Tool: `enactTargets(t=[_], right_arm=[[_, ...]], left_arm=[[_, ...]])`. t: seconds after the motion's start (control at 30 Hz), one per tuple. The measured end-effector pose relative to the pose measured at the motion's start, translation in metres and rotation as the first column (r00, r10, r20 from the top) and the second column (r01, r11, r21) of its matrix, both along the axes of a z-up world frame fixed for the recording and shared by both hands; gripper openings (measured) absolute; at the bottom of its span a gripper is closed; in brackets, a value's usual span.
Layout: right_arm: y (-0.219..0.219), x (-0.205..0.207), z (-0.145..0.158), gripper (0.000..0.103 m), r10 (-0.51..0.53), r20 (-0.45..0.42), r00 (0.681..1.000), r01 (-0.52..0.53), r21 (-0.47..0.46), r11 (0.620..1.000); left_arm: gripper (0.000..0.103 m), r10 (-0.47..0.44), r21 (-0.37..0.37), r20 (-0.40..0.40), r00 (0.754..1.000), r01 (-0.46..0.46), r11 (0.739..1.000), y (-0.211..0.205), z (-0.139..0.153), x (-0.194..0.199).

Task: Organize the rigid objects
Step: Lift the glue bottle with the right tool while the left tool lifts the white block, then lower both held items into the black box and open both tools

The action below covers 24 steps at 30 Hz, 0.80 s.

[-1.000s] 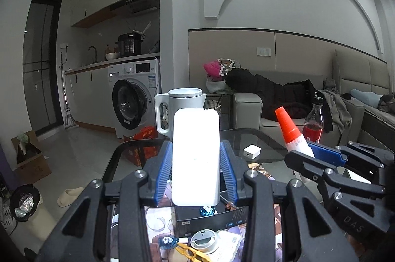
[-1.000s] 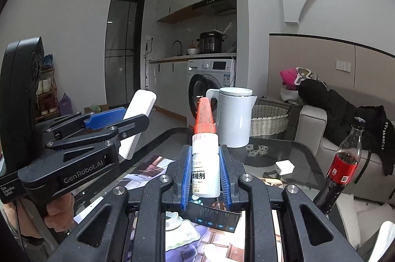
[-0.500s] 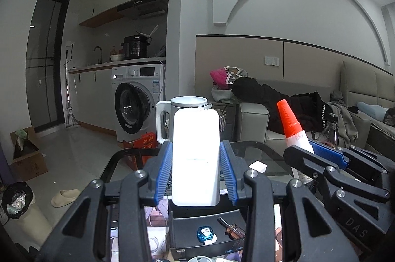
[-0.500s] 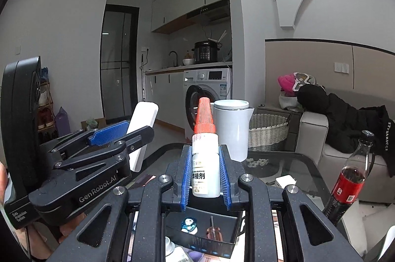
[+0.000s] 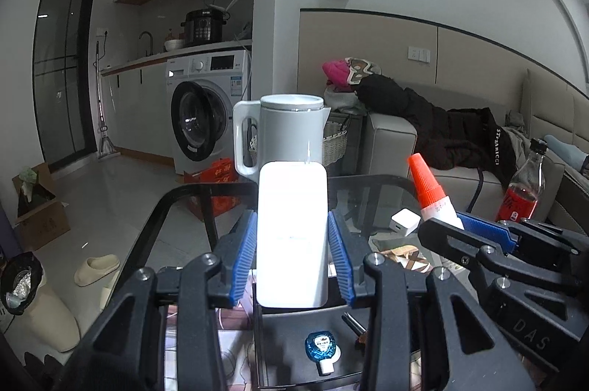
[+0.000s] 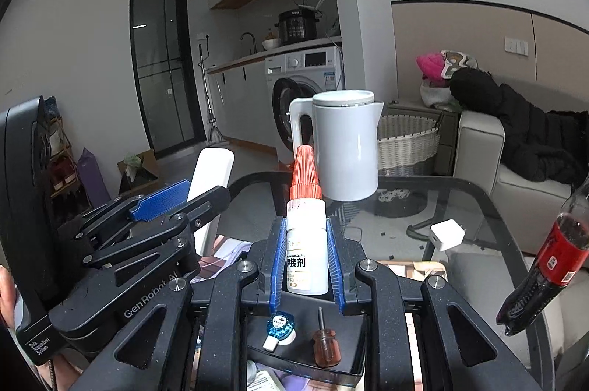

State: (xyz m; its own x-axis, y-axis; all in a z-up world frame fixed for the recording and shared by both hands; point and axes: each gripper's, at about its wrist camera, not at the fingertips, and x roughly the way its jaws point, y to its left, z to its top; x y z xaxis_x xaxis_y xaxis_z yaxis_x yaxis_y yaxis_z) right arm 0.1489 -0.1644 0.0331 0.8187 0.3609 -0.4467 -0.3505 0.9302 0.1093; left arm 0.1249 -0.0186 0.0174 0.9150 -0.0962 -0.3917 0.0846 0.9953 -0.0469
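Shifted since the earlier frames: both grippers now over the black tray [image 6: 353, 367], with tray contents in fuller view below the loads; kettle larger in both views.

Left gripper [image 5: 291, 254]: closed on white power bank [image 5: 292, 236], blue pads [image 5: 244, 258] pressed to its two long sides. Power bank upright, lower end just above the tray's rear edge in the left wrist view; whether touching, cannot tell. Same power bank [image 6: 210, 192] seen edge-on from the right wrist view, leaning slightly.

Right gripper [image 6: 306, 262]: closed on glue bottle [image 6: 306, 243], blue pads flush against its white body. Bottle upright, ribbed orange cap on top, black printed label facing the camera. Base level with the tray's rear wall. Same bottle [image 5: 429, 192] seen from the left wrist view, tilted, beside the left gripper.

Tray contents: blue key fob [image 6: 278, 328] with white tip, left of centre; small screwdriver [image 6: 325, 345] with amber handle, right of it, shaft pointing away from the camera. The two apart, not touching.

Glass table [image 6: 460, 207]: tray near the front edge, resting on printed sheets.
White kettle [image 6: 342, 144]: far side of the table, handle to the left.
White charger cube [image 6: 447, 236]: right of centre.
Cola bottle [image 6: 545, 266]: right edge, part full.
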Motion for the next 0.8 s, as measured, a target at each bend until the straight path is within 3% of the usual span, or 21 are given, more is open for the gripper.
enactTargets(t=[0.3, 0.5, 0.8], right_arm=[[0.002, 0.042, -0.042, 0.021, -0.002, -0.195, 0.981, -0.004, -0.033, 0.999], [0.002, 0.055, -0.063, 0.021, -0.021, -0.294, 0.956, 0.005, -0.054, 0.999], [0.007, 0.061, -0.088, 0.021, -0.015, -0.416, 0.909, -0.029, -0.099, 0.995]], left_arm=[[0.038, -0.005, 0.003, -0.134, 0.991, 0.006, 1.000, -0.006, -0.022, 0.023], [0.038, -0.020, 0.016, -0.268, 0.963, 0.025, 1.000, -0.011, -0.040, 0.037], [0.038, -0.023, 0.038, -0.393, 0.919, 0.041, 0.998, -0.011, -0.059, 0.050]])
